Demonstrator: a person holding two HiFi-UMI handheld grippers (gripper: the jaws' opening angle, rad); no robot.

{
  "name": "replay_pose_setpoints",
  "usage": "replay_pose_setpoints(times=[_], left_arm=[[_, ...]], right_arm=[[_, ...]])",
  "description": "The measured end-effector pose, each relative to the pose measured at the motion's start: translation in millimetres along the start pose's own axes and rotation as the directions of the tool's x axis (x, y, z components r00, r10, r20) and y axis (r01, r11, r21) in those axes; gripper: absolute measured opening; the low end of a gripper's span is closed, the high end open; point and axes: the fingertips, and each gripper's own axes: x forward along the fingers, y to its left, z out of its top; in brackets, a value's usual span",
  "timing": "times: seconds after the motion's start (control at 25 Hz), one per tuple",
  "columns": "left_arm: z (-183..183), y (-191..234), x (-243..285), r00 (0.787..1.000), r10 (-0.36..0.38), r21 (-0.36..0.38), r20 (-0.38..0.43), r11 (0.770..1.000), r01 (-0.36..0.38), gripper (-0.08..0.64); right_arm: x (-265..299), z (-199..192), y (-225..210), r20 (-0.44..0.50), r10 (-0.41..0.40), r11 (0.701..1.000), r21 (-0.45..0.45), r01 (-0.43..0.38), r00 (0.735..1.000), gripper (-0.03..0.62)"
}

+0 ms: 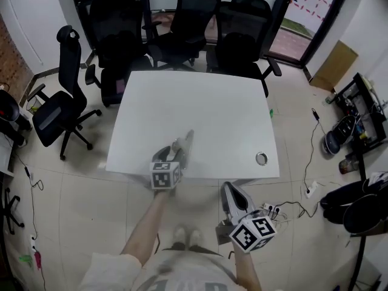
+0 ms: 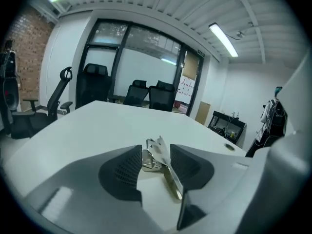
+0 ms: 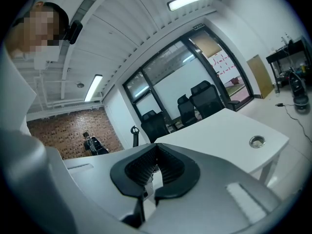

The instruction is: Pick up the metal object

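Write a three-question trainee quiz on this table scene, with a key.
1. True or false: the right gripper is holding the metal object.
2. What lies between the jaws of the left gripper? A. the metal object B. a cable C. nothing
3. In the head view, which corner of the table is the round hole closest to?

Key
1. False: its jaws are shut on nothing, short of the table's near edge.
2. A: the jaws stand open with the metal object between them, lying on the table.
3. The near right corner.
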Motion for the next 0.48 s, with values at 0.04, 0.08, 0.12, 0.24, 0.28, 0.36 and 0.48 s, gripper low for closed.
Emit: replay_pose_setpoints(times=[0.04,0.08,0.12,0.24,0.28,0.36,0.48], left_arm=[[-3.1,1.3,5.3,1.000,-0.003,-0.016,-0.022,1.000,0.003,0.179],[-5.2,2.0,10.4,0.999,-0.006,-0.026,-0.040,1.000,0.005,0.179],[-6.6,2.1,15.2,0.998,-0.008,-0.030,-0.054,1.000,0.006,0.179],[-11.3,2.1,26.8,0.996,-0.004,-0.032,-0.087,0.999,0.001,0.173],[-13.1,2.6,29.4,0.995,-0.001,-0.037,-0.095,0.999,-0.002,0.159],[-15.0,3.4,32.8,0.995,0.002,-0.047,-0.097,0.999,-0.007,0.130],[-11.7,3.7,35.5,0.998,0.004,-0.062,-0.067,0.998,-0.008,0.106]], right_arm=[[-1.0,0.4,-4.1,0.000,-0.011,1.000,0.001,0.011,1.000,0.012],[-1.5,1.0,-7.8,0.001,-0.019,1.000,0.001,0.019,1.000,0.012],[-1.6,1.6,-11.0,0.001,-0.026,1.000,0.003,0.026,1.000,0.012],[-0.8,2.2,-18.5,-0.001,-0.044,0.999,0.010,0.044,0.999,0.012],[-0.4,2.4,-20.0,-0.002,-0.051,0.999,0.009,0.051,0.999,0.012],[0.4,3.4,-21.5,-0.003,-0.062,0.998,0.002,0.062,0.998,0.012],[2.6,2.2,-22.5,-0.006,-0.064,0.998,-0.005,0.064,0.998,0.012]])
